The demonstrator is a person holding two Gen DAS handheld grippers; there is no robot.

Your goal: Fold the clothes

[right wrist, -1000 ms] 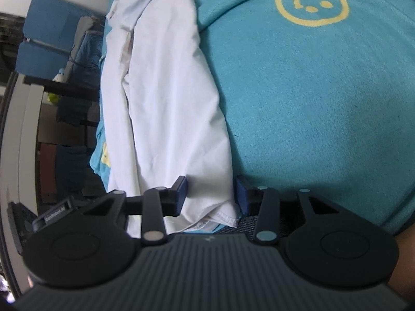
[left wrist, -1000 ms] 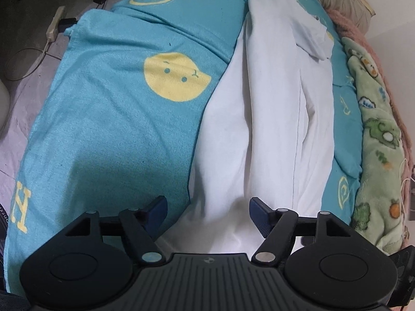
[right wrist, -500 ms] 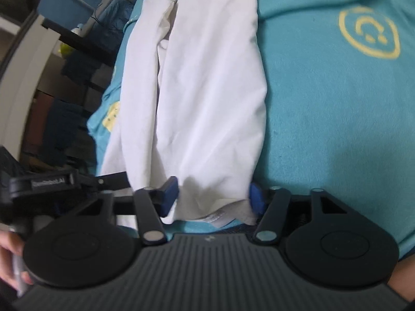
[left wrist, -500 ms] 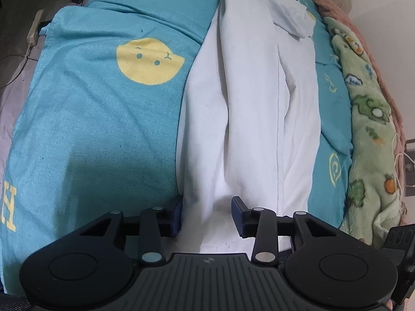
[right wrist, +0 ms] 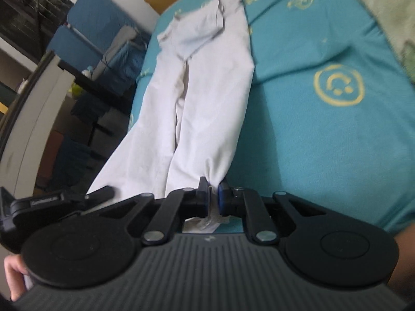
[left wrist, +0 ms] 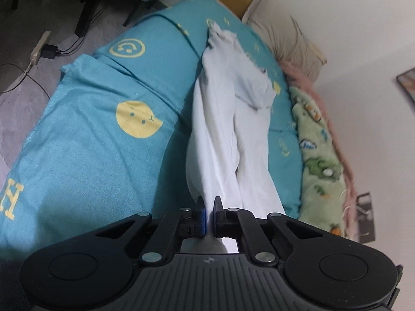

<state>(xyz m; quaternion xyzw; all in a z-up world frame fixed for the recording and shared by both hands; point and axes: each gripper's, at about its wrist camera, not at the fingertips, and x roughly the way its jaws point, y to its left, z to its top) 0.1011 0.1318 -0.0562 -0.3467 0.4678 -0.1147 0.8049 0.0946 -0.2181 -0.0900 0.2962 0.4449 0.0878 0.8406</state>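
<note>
Left gripper pinches white garment over teal bedsheet.

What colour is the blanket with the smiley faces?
Teal blanket with yellow faces, clearest in the left wrist view.

Both the left claw and right claw have clamped onto the white garment and lifted its near end.

We find the white garment's pinched hem hidden behind the left hand-held gripper; its far end blurs.
</note>
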